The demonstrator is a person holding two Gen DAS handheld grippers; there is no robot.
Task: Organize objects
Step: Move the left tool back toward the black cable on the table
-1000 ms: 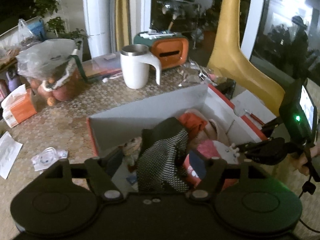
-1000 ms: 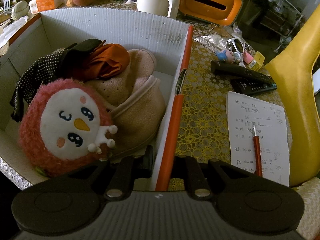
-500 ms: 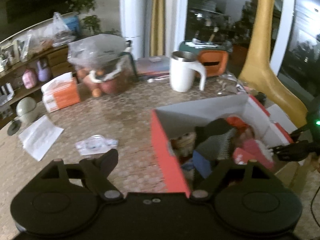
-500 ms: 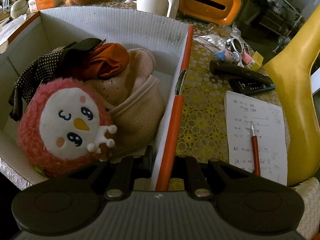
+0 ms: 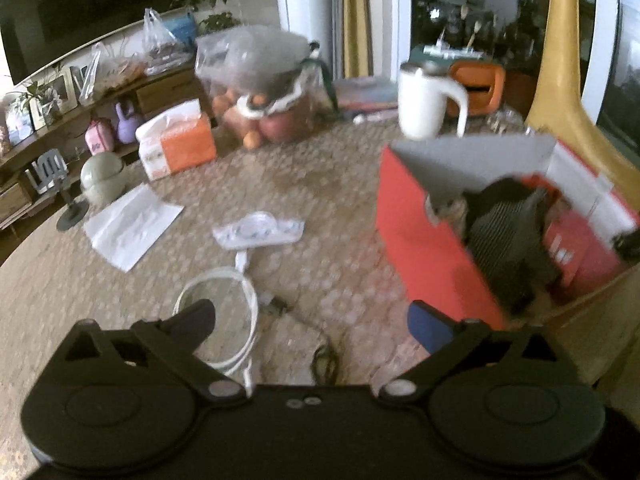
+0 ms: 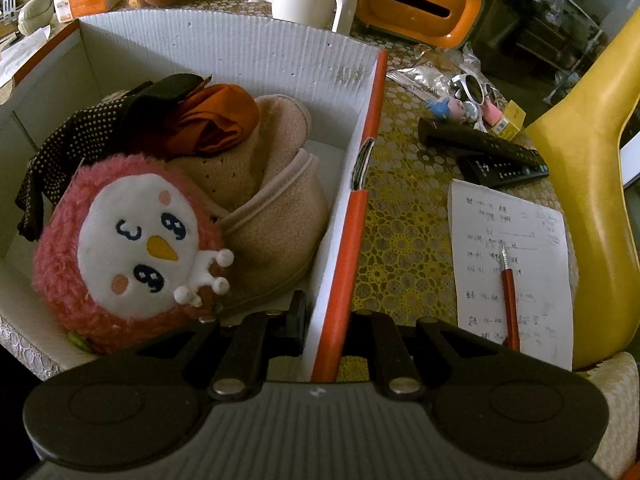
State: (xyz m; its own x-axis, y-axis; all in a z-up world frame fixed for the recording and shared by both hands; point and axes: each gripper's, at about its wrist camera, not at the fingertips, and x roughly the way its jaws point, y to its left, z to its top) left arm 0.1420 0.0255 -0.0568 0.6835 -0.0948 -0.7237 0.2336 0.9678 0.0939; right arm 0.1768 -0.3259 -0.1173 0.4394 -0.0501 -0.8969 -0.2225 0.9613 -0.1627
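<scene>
An orange-sided cardboard box (image 6: 240, 56) holds a pink plush chick (image 6: 128, 256), beige slippers (image 6: 276, 216), an orange cloth (image 6: 216, 120) and a black dotted cloth (image 6: 64, 140). My right gripper (image 6: 326, 320) is shut on the box's right wall (image 6: 344, 248). In the left wrist view the box (image 5: 424, 236) stands at the right. My left gripper (image 5: 316, 320) is open and empty above the table, over a coiled white cable (image 5: 236, 312) and a dark cable (image 5: 324, 356). A white packet (image 5: 260, 232) lies beyond.
On the table: white mug (image 5: 424, 100), orange tissue holder (image 6: 416, 4), fruit bag (image 5: 264, 92), tissue pack (image 5: 176, 140), paper sheet (image 5: 128, 228), round green gadget (image 5: 100, 176). Right of the box: two remotes (image 6: 484, 148), sunglasses (image 6: 472, 88), note paper (image 6: 512, 264), red pen (image 6: 510, 304), yellow giraffe figure (image 6: 584, 176).
My left gripper has pulled out of the box and swung left over the table, leaving the dotted cloth in the box, and opened wider. My right gripper has kept its hold on the box wall.
</scene>
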